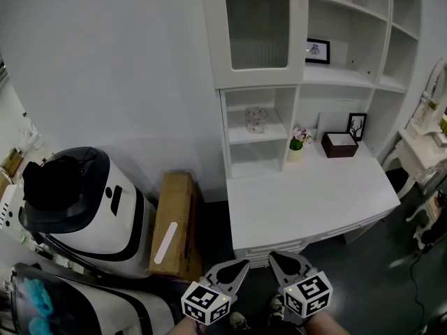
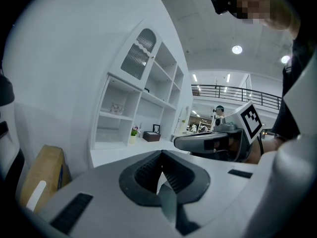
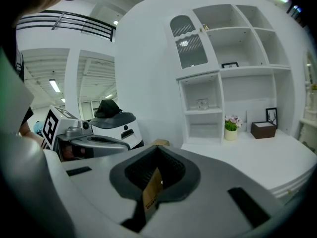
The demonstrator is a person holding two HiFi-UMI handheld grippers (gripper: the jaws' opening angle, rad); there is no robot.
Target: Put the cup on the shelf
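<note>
L gripper [image 1: 238, 269] & R gripper [image 1: 279, 261] closed, empty; cup [image 1: 255, 119] well apart on shelf [image 1: 276, 133].

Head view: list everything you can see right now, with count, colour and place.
shelf unit: one, white, against the wall
cup: one, clear glass, upper open cubby
flower pot: one, pink blooms, desk back
box: one, dark brown, right of the pot
picture frames: two, black, upper shelf and behind the box
carton: one, tan, floor left of the desk
machines: two, white and black, far left
left gripper: one, grey, bottom edge, shut, empty
right gripper: one, grey, beside it, shut, empty
</note>
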